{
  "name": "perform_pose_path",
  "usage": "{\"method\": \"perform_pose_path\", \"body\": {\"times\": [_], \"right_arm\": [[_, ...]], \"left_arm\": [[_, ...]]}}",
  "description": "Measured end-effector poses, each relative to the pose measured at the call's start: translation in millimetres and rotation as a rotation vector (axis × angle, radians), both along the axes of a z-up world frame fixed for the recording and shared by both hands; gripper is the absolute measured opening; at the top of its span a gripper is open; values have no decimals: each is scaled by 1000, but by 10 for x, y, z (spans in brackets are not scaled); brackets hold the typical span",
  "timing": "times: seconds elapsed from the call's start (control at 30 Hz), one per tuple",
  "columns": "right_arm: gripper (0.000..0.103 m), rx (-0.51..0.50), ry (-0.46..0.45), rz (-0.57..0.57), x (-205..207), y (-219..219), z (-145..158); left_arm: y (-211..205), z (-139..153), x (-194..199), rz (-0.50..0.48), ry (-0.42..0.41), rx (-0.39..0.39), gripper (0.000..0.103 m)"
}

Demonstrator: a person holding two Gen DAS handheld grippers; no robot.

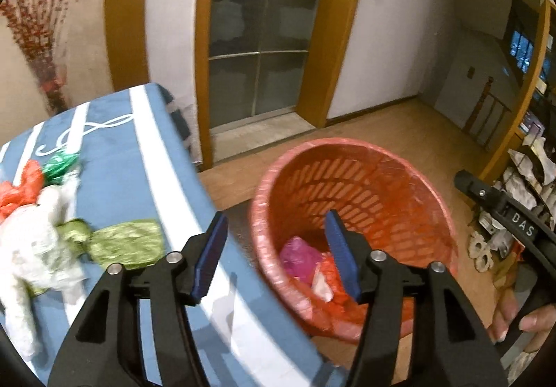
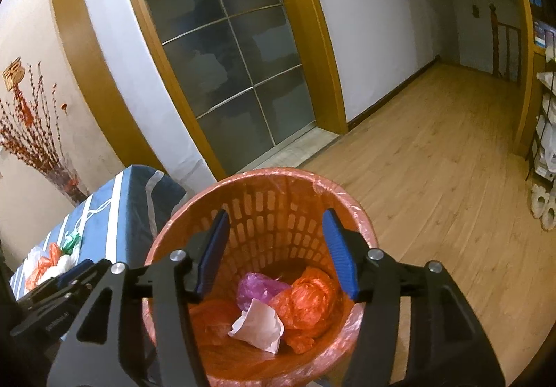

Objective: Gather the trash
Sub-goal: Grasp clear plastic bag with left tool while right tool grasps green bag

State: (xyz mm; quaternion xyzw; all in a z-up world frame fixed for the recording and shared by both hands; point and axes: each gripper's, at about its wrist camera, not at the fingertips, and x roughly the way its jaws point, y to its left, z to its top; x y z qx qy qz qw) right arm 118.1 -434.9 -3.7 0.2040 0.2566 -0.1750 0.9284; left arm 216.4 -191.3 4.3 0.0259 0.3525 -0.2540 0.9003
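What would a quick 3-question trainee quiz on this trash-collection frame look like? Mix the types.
1. True or false: the right gripper is holding a piece of trash.
2. Which colour of bag lies on the table but not in the orange bin: A) purple, B) green, C) black?
3. Fill in: both grippers' jaws stand ____.

Key: 1 false, it is open and empty above the bin. 2 B, the green bag. 3 open; the left gripper holds nothing.

Orange slotted basket (image 2: 264,209), pink bag (image 2: 259,288) and white paper (image 2: 259,324) inside. Blue cloth with white stripes (image 1: 114,178) carries green (image 1: 128,242), white (image 1: 27,241) and orange bags (image 1: 21,188).
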Motion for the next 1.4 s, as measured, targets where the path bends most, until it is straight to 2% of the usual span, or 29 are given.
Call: {"method": "perform_pose_path", "body": {"times": [0.27, 0.53, 0.9, 1.07, 1.4], "right_arm": [[60, -58, 0, 83, 69, 454, 101], [60, -115, 31, 217, 259, 1096, 92], [60, -108, 78, 455, 754, 2103, -55], [51, -108, 121, 556, 1069, 2521, -123], [45, -153, 189, 658, 1423, 3018, -226]], "left_arm": [[540, 56, -68, 115, -54, 32, 74], [1331, 28, -146, 281, -76, 50, 74], [2429, -112, -168, 510, -70, 64, 78], [2610, -167, -147, 542, -58, 74, 78], [2692, -234, -135, 522, -37, 48, 78]]}}
